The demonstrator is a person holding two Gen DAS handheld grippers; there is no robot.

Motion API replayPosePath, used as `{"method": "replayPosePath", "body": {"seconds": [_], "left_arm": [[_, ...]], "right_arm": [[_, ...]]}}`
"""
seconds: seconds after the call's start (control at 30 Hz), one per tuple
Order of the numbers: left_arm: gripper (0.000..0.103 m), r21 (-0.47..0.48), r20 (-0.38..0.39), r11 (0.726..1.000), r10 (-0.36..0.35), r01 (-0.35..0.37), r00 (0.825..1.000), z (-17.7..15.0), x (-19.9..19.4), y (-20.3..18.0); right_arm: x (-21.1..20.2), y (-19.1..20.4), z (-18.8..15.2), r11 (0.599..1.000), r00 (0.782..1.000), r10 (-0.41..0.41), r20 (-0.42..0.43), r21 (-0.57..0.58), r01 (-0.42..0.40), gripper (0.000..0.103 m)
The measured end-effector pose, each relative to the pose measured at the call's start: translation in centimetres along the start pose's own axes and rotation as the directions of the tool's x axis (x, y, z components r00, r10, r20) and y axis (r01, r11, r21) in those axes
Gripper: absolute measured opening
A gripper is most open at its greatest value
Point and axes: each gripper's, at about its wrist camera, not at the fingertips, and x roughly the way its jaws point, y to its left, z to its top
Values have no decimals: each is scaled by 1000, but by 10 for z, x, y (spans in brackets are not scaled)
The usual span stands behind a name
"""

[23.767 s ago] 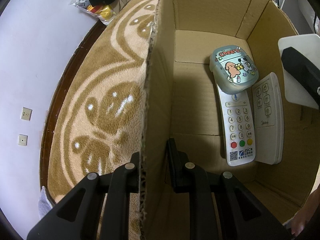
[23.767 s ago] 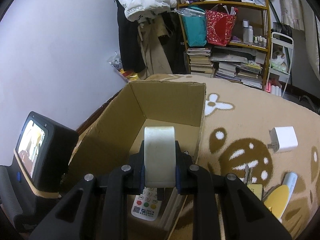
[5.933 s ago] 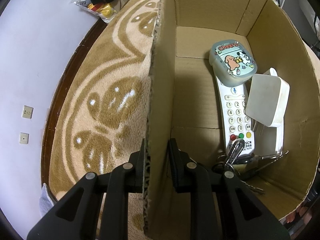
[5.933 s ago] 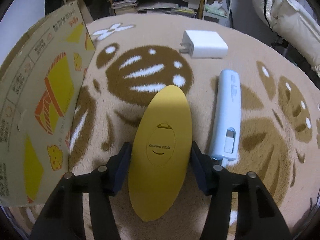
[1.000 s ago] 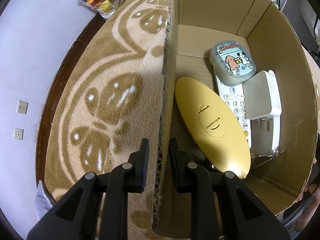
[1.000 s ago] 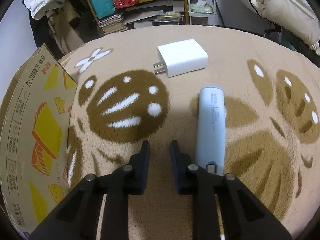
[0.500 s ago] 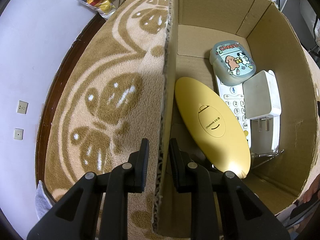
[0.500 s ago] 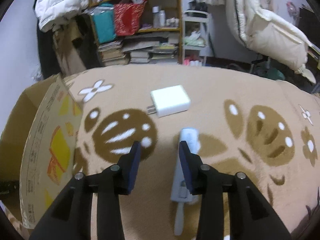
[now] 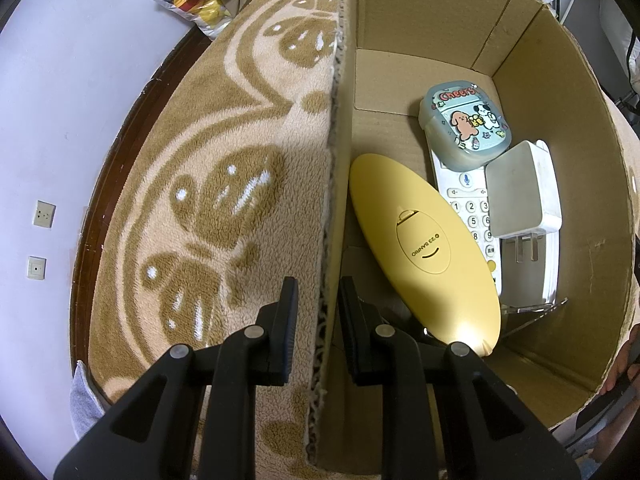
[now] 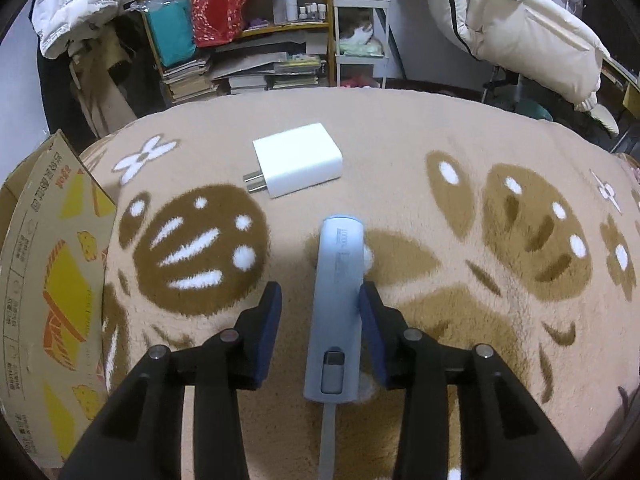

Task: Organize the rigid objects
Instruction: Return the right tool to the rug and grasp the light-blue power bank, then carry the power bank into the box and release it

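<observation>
On the patterned rug point(image 10: 400, 152), beside the cardboard box point(image 10: 48, 280), the right gripper point(image 10: 320, 300) is opening, its jaws straddling a pale blue-grey stick-shaped device point(image 10: 338, 300) lying lengthwise between them. Beyond it lies a white charger point(image 10: 298, 159). The left gripper point(image 9: 316, 300) pinches the box wall.

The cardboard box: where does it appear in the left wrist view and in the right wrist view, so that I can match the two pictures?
Left wrist view: the box fills the right half, seen from above, open; the left tool clamps its near wall.
Right wrist view: only its printed outer wall shows, at the left edge.
Shared landmark: the brown-patterned carpet under the box.
</observation>
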Motion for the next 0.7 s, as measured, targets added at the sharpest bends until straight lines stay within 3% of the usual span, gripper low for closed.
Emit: {"method": "replayPosePath", "body": {"seconds": [0.3,0.37,0.7], "left_arm": [[20,-1,-2,1000,-7,7,1000,0,0,0],[20,1,-3,1000,-5,5,1000,1,1,-1],[20,6,-2,1000,0,0,1000,0,1,-1]], "right_arm": [[16,-9,-3,997,999,37,-31,74,-34,42],[19,-8,-4,997,999,22,-36,69,-19,29],[10,0,2,995,995,94,-35,46,-92,29]]}}
